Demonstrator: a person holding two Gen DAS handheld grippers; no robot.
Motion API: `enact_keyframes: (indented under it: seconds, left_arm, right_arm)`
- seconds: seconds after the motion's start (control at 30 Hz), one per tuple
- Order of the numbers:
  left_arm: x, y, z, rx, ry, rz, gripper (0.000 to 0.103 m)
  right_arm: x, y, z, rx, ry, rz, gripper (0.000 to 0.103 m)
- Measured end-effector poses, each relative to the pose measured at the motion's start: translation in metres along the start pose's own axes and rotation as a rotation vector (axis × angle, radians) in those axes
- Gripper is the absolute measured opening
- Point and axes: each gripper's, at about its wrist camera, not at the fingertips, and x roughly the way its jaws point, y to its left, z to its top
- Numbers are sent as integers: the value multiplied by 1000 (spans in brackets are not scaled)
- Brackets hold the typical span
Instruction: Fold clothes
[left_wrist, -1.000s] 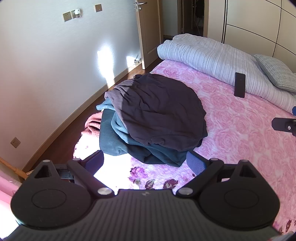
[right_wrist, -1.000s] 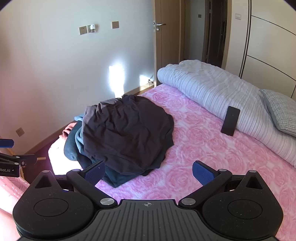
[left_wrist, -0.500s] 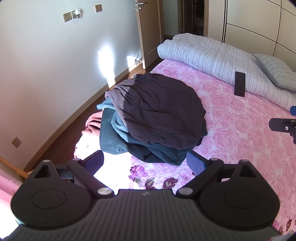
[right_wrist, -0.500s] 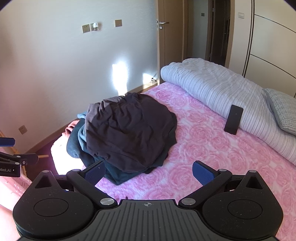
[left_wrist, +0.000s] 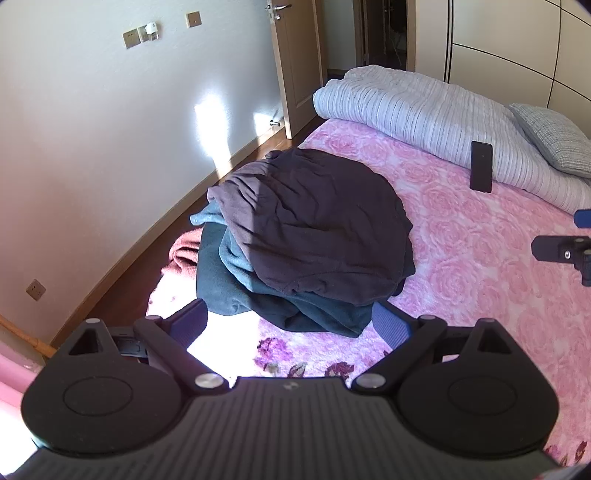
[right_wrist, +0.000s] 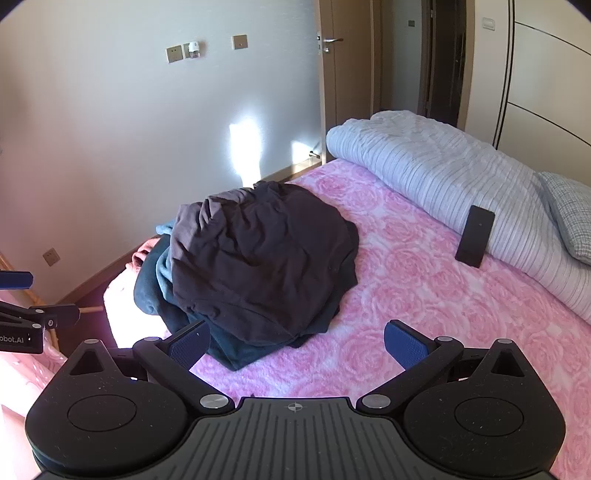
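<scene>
Left wrist view: the left gripper (left_wrist: 290, 325) stands wide open and empty, its blue pads (left_wrist: 388, 323) apart. Just ahead of the fingertips lies the clothes pile (left_wrist: 306, 240) on the pink bedspread (left_wrist: 480, 266): a dark purple garment (left_wrist: 317, 221) on top, teal ones (left_wrist: 258, 291) beneath. Far ahead and to the right, a striped quilt (left_wrist: 424, 110), a pillow (left_wrist: 554, 136) and a black box (left_wrist: 481, 166) leaning on the quilt. The right gripper shows at the right edge.

Right wrist view: the right gripper (right_wrist: 295, 343) is likewise wide open, holding nothing. The pile sits ahead and left, its near edge beside the left pad. The left gripper shows at the far left edge.
</scene>
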Motion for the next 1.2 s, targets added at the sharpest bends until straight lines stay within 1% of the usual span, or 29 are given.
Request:
enact_keyframes:
  seconds: [0.13, 0.23, 0.3, 0.37, 0.4, 0.5, 0.63, 0.7, 0.73, 0.8, 0.83, 0.87, 0.93, 0.97, 1.03, 1.07, 1.13, 1.17, 1.2]
  left_arm:
    - [-1, 5, -1, 84, -49, 49, 94]
    - [6, 14, -5, 126, -50, 83, 94]
    - [19, 18, -7, 165, -33, 85, 94]
    - [38, 19, -8, 233, -18, 75, 94]
    - [51, 18, -8, 275, -12, 64, 94]
    - [99, 12, -8, 401, -4, 11, 94]
    - [174, -4, -1, 537, 4, -83, 90]
    - [211, -13, 0, 600, -8, -130, 90]
    - [229, -18, 1, 631, -14, -153, 90]
    - [261, -27, -2, 710, -4, -201, 89]
    - [276, -31, -5, 753, 5, -226, 86]
    - [290, -35, -8, 796, 13, -245, 78]
    - [311, -40, -13, 867, 25, -277, 68]
    - [319, -39, -13, 875, 28, -303, 62]
    - [331, -37, -13, 889, 36, -354, 54]
    - [333, -34, -12, 891, 39, -379, 43]
    - [334, -27, -9, 868, 44, -422, 29]
    - [333, -23, -6, 848, 46, -438, 20]
    - [330, -18, -2, 823, 46, -453, 14]
  right_arm:
    - [4, -8, 2, -39, -36, 19, 103]
    - [16, -12, 1, -76, -38, 35, 103]
    - [28, -15, 0, -85, -35, 52, 103]
    - [42, -19, -2, -84, -27, 75, 103]
    - [50, -21, -2, -80, -20, 86, 103]
    - [85, -26, -4, -79, 34, 64, 103]
    - [138, -27, -6, -121, 86, -4, 102]
    - [168, -29, -7, -142, 107, -19, 102]
    - [182, -30, -7, -154, 117, -27, 101]
    - [217, -30, -10, -202, 146, -43, 100]
    - [234, -31, -11, -228, 161, -47, 99]
    - [251, -32, -12, -250, 173, -41, 98]
    - [281, -39, -13, -250, 191, -19, 92]
    - [295, -43, -13, -235, 199, -7, 91]
    - [323, -58, -10, -148, 203, 7, 90]
    - [336, -67, -8, -104, 203, 0, 88]
    - [361, -83, -3, -19, 216, -4, 72]
    - [373, -91, -1, 22, 226, -4, 71]
    - [385, -97, -1, 53, 236, -2, 71]
